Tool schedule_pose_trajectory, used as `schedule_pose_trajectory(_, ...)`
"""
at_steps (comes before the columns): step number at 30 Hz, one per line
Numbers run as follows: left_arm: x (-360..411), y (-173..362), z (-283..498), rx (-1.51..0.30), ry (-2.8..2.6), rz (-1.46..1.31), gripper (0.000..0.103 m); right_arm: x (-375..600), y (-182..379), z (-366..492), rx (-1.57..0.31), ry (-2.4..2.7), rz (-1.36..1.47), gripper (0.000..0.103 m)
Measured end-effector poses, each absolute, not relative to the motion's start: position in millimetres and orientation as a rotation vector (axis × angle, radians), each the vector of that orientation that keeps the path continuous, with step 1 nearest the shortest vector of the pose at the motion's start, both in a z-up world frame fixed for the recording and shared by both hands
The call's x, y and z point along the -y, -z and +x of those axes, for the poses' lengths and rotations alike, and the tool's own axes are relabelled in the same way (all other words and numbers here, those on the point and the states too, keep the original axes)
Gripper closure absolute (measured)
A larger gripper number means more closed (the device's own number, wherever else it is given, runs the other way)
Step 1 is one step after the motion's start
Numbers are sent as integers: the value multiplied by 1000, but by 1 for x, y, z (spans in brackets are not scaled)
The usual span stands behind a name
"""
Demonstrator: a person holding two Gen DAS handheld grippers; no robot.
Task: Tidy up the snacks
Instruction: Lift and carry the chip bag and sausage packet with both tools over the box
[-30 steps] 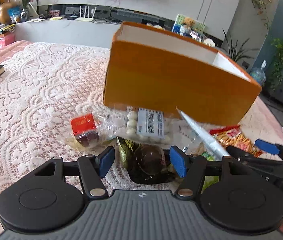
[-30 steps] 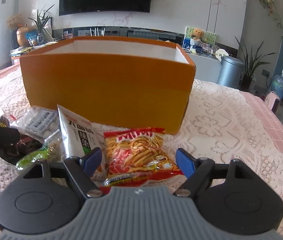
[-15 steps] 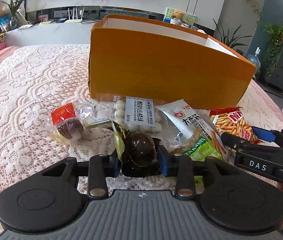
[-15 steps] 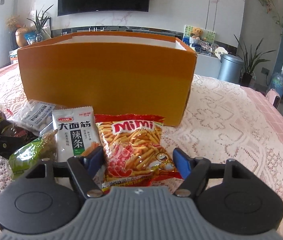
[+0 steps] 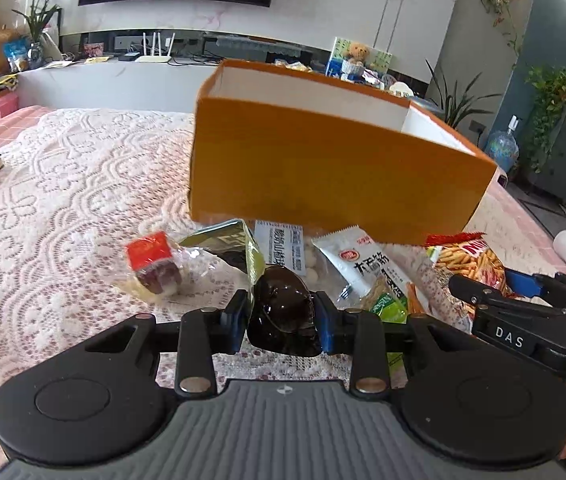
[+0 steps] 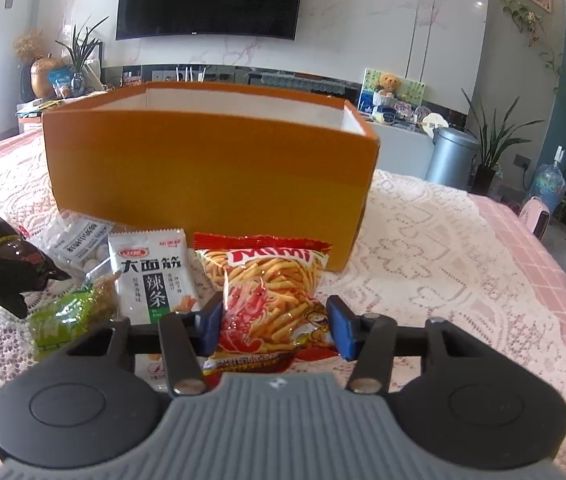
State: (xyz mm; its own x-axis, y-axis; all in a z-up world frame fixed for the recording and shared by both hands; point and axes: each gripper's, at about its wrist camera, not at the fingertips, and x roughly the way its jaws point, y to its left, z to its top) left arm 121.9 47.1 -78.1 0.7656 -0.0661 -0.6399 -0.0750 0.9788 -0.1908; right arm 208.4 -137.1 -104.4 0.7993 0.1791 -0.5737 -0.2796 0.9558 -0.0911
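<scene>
While the left gripper (image 5: 282,315) clamps a dark glossy plastic snack pouch (image 5: 283,307) near the tall orange cardboard box (image 5: 335,172), the right gripper (image 6: 275,326) is closing, its blue pads pressing a red Mimi shrimp-stick bag (image 6: 269,296) on the white lace tablecloth (image 6: 435,240).

Orange box (image 6: 203,184), white lace cloth (image 6: 443,248), red-and-yellow Mimi packet (image 6: 271,292), blue-padded claws.
</scene>
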Motion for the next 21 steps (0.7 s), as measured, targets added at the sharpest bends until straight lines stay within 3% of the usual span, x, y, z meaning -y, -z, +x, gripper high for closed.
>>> schedule_pose_trajectory(21, -47, -5, 104, -570, -32, -168, 64, 138, 13, 159, -465, -323, -169, 54)
